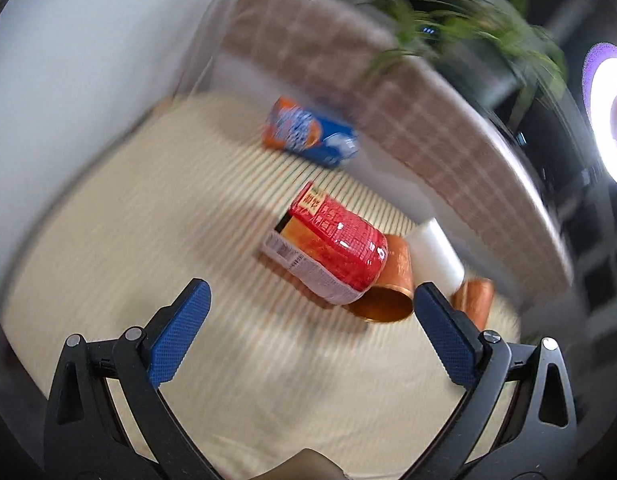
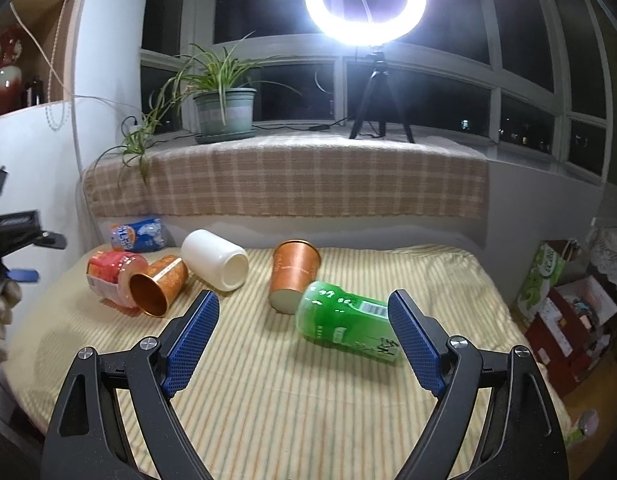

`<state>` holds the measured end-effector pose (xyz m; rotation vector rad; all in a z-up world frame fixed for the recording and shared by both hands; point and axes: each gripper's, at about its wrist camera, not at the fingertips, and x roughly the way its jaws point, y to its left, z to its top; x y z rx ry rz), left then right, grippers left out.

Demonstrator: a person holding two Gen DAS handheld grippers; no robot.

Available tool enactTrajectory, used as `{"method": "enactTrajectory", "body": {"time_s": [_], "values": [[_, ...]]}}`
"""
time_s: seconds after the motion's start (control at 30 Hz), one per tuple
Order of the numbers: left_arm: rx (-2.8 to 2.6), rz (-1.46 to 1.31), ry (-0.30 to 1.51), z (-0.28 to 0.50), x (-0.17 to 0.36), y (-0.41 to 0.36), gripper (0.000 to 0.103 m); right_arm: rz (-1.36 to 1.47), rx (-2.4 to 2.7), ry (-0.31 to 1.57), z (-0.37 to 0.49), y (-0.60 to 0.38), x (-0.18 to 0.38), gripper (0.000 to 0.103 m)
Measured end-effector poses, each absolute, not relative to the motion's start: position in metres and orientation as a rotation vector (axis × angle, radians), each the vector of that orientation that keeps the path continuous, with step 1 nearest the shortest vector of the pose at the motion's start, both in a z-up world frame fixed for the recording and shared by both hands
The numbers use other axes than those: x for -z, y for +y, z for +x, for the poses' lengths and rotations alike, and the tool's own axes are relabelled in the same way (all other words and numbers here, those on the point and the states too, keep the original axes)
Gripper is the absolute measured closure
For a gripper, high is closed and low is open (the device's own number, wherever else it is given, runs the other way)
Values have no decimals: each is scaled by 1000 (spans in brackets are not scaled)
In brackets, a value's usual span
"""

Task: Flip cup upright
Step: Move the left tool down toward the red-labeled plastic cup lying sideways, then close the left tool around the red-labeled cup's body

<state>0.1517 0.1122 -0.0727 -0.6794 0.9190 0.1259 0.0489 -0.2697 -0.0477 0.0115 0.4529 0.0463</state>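
Note:
Several cups lie tipped on a striped cloth (image 2: 288,380). In the right wrist view: a green cup (image 2: 344,320), a copper cup (image 2: 294,274) leaning against it, a white cup (image 2: 216,258), a second copper cup (image 2: 158,284), a red cup (image 2: 108,274) and a blue-orange cup (image 2: 138,234). My right gripper (image 2: 304,334) is open and empty, just short of the green cup. The left wrist view is blurred and tilted. My left gripper (image 1: 310,332) is open and empty, near the red cup (image 1: 332,246) and a copper cup (image 1: 388,296). The left gripper also shows in the right wrist view (image 2: 16,240).
A ledge with a checked cloth (image 2: 288,176) runs behind the table, holding a potted plant (image 2: 224,110) and a ring light on a tripod (image 2: 366,4). Boxes and bags (image 2: 568,312) stand on the floor at the right. A white wall (image 2: 32,152) is at the left.

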Motion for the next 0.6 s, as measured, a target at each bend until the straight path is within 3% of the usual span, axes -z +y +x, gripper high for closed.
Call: {"method": "enactTrajectory", "body": {"time_s": [0.2,0.6], "values": [[-289,-940,953,177,96,115,0,28,-76,451,48,-277,57,17],[-554,-1115,927,209,126,101,0,98,-30,445,49,-327,62,17]]}}
